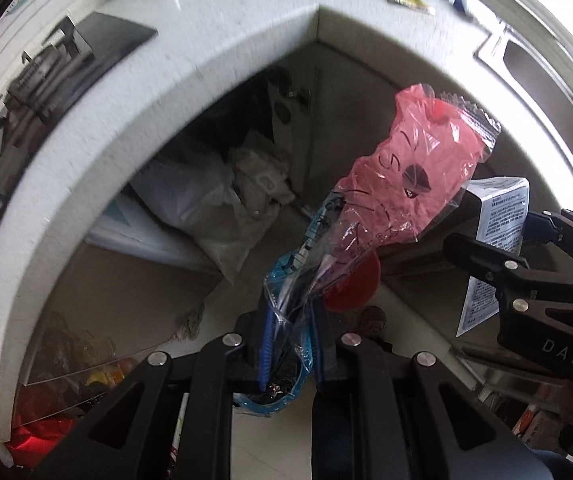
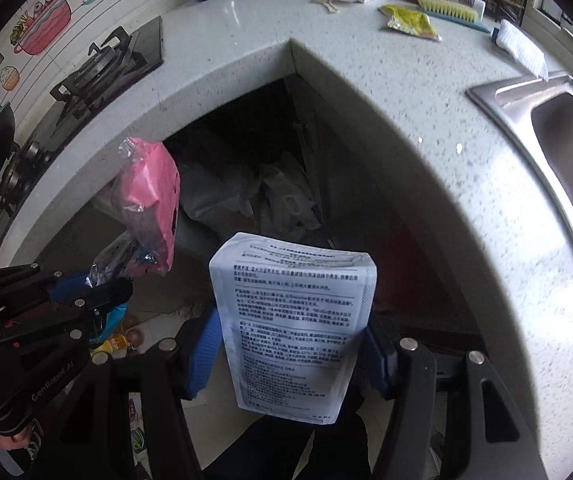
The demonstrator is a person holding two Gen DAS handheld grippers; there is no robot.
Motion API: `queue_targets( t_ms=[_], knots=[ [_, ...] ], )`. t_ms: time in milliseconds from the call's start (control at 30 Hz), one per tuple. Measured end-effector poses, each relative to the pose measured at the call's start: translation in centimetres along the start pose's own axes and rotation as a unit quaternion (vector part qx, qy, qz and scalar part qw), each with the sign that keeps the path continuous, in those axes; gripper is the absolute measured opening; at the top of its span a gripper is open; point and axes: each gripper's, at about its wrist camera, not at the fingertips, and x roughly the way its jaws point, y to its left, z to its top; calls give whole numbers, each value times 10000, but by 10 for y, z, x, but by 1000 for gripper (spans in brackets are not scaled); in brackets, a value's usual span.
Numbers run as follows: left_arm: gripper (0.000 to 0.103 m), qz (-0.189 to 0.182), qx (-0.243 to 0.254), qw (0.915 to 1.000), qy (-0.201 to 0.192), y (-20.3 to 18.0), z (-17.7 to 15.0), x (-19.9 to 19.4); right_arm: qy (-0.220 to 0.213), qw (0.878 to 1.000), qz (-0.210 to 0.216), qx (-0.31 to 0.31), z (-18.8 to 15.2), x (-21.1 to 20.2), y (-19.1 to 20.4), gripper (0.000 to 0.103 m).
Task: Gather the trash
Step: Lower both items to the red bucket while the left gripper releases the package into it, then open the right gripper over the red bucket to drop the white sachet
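My left gripper (image 1: pixel 290 320) is shut on a bunch of plastic wrappers. A crumpled pink wrapper (image 1: pixel 406 160) sticks up out of it, and a blue and clear wrapper (image 1: pixel 286 292) is pinched between the blue pads. My right gripper (image 2: pixel 292 344) is shut on a white pouch (image 2: pixel 294 312) printed with black text, its blue pads pressing on both edges. Both point steeply down over the floor in front of the counter's inner corner. The right wrist view shows the left gripper (image 2: pixel 98 292) and the pink wrapper (image 2: pixel 150 200) at the left. In the left wrist view, the right gripper (image 1: pixel 498 236) is at the right.
A white speckled L-shaped countertop (image 2: pixel 366 100) curves around, with a steel sink (image 2: pixel 566 140) on the right and a gas stove (image 2: pixel 98 68) on the left. A yellow wrapper (image 2: pixel 410 22) and brushes lie on it. Grey bags (image 1: pixel 214 208) fill the space under the counter. A red round container (image 1: pixel 350 284) stands on the floor.
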Motion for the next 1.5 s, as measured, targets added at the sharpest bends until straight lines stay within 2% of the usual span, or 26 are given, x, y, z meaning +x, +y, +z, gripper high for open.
queue_targets(
  t_ms=[200, 367, 567, 667, 767, 867, 933, 1000, 1067, 1200, 1433, 1500],
  knots=[
    [14, -1, 136, 9994, 327, -10, -11, 63, 141, 9996, -7, 241, -24, 54, -18, 59],
    [14, 18, 286, 9968, 749, -23, -23, 130, 276, 9987, -38, 435, -42, 104, -42, 59],
    [14, -210, 481, 9942, 941, -30, -34, 186, 296, 9976, -171, 597, -54, 150, -64, 59],
    [14, -183, 593, 9930, 1006, -39, -33, 213, 297, 9969, -229, 689, -53, 162, -71, 59],
    [15, -321, 789, 9912, 1009, -49, -28, 233, 298, 9963, -290, 752, -55, 171, -75, 59],
    [22, -405, 948, 9898, 982, -57, -24, 249, 306, 9959, -357, 772, -57, 177, -80, 59],
    [34, -464, 1054, 9891, 923, -60, -20, 258, 287, 9957, -390, 793, -59, 179, -84, 59],
    [57, -525, 1111, 9886, 868, -62, -16, 262, 273, 9956, -449, 780, -61, 177, -88, 59],
    [66, -562, 1109, 9888, 827, -64, -15, 258, 297, 9952, -474, 799, -64, 178, -90, 59],
    [69, -677, 996, 9889, 866, -60, -14, 256, 340, 9947, -485, 846, -69, 180, -93, 59],
    [69, -522, 755, 9928, 770, -42, -22, 248, 362, 9959, -338, 759, -65, 187, -84, 59],
    [75, -467, 609, 9939, 797, -35, -24, 247, 366, 9966, -265, 689, -64, 189, -80, 59]
  ],
)
